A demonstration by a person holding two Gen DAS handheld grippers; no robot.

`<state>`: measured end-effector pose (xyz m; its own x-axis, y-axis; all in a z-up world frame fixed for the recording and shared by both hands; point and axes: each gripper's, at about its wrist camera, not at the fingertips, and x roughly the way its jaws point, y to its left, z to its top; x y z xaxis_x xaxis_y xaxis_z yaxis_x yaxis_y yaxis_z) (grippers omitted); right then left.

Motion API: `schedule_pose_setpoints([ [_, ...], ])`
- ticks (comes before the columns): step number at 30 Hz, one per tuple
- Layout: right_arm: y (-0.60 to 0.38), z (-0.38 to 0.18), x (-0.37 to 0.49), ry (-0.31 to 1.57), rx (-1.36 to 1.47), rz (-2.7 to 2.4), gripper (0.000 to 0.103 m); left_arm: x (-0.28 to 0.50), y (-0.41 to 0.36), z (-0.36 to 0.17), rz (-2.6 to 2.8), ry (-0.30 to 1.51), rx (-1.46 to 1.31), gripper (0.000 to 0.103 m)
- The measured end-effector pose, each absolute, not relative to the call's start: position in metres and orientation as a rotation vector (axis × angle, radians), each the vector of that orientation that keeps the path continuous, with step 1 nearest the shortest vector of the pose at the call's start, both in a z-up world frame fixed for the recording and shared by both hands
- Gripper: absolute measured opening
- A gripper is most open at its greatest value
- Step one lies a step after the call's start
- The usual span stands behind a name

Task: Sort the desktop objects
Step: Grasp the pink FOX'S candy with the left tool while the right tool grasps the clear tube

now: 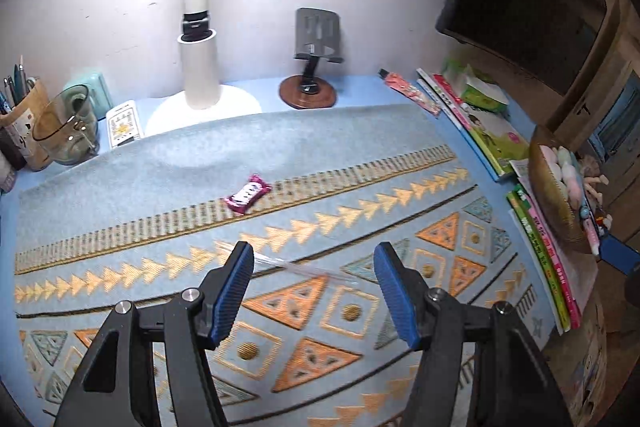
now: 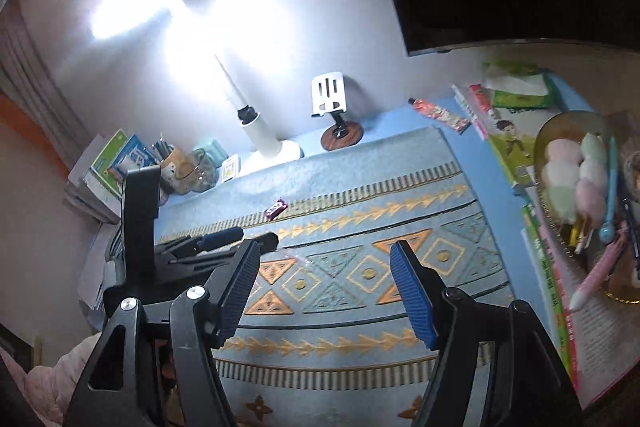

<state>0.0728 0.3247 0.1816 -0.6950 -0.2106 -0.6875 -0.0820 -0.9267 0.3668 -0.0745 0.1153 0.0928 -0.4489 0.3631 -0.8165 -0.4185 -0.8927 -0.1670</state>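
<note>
Nearest, your left gripper (image 1: 314, 263) stood with its jaws apart and nothing pressed between the blue pads (image 1: 228, 291); a thin clear plastic wrapper (image 1: 304, 267) lay on the patterned mat (image 1: 360, 155) just under and between them, faint and blurred. Your right gripper (image 2: 326, 259) likewise stood open and empty over the mat's triangle band.

Mid-desk: one small purple candy packet (image 1: 247, 194), flat on the mat's ribbed stripe, well apart from both grippers, slanted across the stripe. You would likely have done best to take it next, turning the wrist so the pads closed across its short width.

Far right: a gold bowl (image 2: 560, 125) of marshmallows and pens, resting on stacked books (image 1: 492, 135).

Farthest: white lamp (image 1: 202, 83), phone stand (image 1: 310, 75), glass mug (image 1: 64, 131), pen cup (image 1: 20, 119).
</note>
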Motion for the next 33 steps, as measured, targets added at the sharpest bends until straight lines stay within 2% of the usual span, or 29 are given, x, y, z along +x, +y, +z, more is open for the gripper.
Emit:
schedule_pose_setpoints([
  [9,0.28,0.166,0.054,-0.571,1.289,-2.739,0.067,-0.146,0.105,0.035,2.233,0.207,-1.367,0.057],
  [19,0.289,0.146,0.05,-0.674,1.423,-2.757,0.067,-0.166,0.126,0.006,2.219,0.303,-1.35,0.057],
  [21,0.29,0.143,0.048,-0.695,1.44,-2.755,0.067,-0.17,0.126,0.002,2.228,0.303,-1.354,0.049],
  [23,0.291,0.142,0.046,-0.698,1.449,-2.754,0.067,-0.171,0.124,0.003,2.245,0.29,-1.343,0.047],
  [25,0.29,0.141,0.046,-0.692,1.455,-2.757,0.067,-0.172,0.124,0.004,2.257,0.295,-1.332,0.036],
  [26,0.29,0.14,0.045,-0.693,1.458,-2.754,0.067,-0.171,0.124,0.005,2.259,0.306,-1.326,0.023],
  [27,0.29,0.139,0.045,-0.694,1.463,-2.75,0.067,-0.17,0.125,0.005,2.259,0.321,-1.318,0.016],
  [33,0.284,0.13,0.034,-0.648,1.495,-2.718,0.067,-0.159,0.117,0.015,2.264,0.298,-1.295,0.015],
])
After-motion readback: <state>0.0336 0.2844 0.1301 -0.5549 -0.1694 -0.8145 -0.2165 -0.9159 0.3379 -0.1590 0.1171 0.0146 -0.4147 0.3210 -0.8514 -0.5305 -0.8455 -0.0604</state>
